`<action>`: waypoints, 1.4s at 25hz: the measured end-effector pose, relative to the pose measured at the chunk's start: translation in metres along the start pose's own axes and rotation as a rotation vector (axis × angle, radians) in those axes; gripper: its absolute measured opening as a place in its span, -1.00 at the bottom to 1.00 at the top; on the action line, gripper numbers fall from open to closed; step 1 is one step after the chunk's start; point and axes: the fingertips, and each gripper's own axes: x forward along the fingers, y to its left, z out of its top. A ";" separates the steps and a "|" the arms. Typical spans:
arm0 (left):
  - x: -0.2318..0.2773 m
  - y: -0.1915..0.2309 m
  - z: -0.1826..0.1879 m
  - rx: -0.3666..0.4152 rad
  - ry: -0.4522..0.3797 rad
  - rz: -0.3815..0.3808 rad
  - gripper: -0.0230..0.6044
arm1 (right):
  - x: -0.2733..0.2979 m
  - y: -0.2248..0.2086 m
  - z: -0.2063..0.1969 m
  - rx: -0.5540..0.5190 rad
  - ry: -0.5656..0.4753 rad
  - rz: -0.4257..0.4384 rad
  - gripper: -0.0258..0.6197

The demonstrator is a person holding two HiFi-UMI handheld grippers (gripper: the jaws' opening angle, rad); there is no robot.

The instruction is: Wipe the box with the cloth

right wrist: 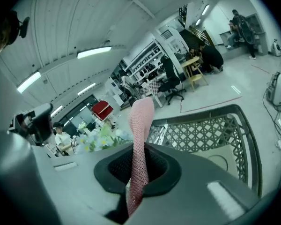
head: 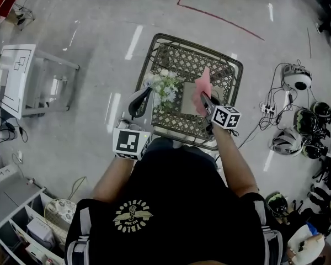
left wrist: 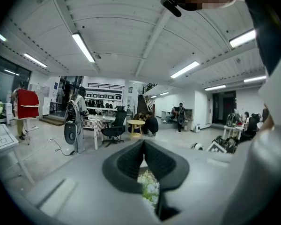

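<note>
Apparently, wiping has yet to begin.
Right gripper [head: 207, 100] pinches the cloth [head: 202, 89] over the box [head: 187, 99]; left gripper [head: 140, 101] has jaws pressed together, empty.

Lattice table [head: 179, 57] on a busy workshop floor [head: 99, 15]

White flowers [head: 165, 86] with green leaves sit on the metal table, toward its left side. A red tape line [head: 220, 18] runs across the pale floor beyond it. Helmets [head: 296, 77] and tangled cables lie on the floor to the right. A white side table [head: 16, 73] stands well off to the left, with open shelves [head: 22, 225] nearer. Across the room, under strip lights [left wrist: 83, 47], a black office chair [left wrist: 114, 125] stands beside a round yellow table [left wrist: 136, 123], and a red garment [left wrist: 27, 104] hangs on a stand.
</note>
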 end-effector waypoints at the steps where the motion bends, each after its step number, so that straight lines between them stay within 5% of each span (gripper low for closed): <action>1: -0.001 0.000 -0.001 0.002 0.006 0.003 -0.93 | 0.011 -0.010 -0.012 0.012 0.038 -0.012 -0.87; 11: -0.009 0.022 -0.005 0.014 0.043 0.047 -0.93 | 0.102 -0.045 -0.095 0.030 0.341 -0.071 -0.87; 20: -0.002 0.026 -0.021 0.006 0.095 0.054 -0.93 | 0.137 -0.084 -0.125 -0.016 0.494 -0.153 -0.87; 35: 0.019 0.007 -0.022 0.004 0.094 0.007 -0.93 | 0.090 -0.154 -0.110 -0.042 0.477 -0.280 -0.87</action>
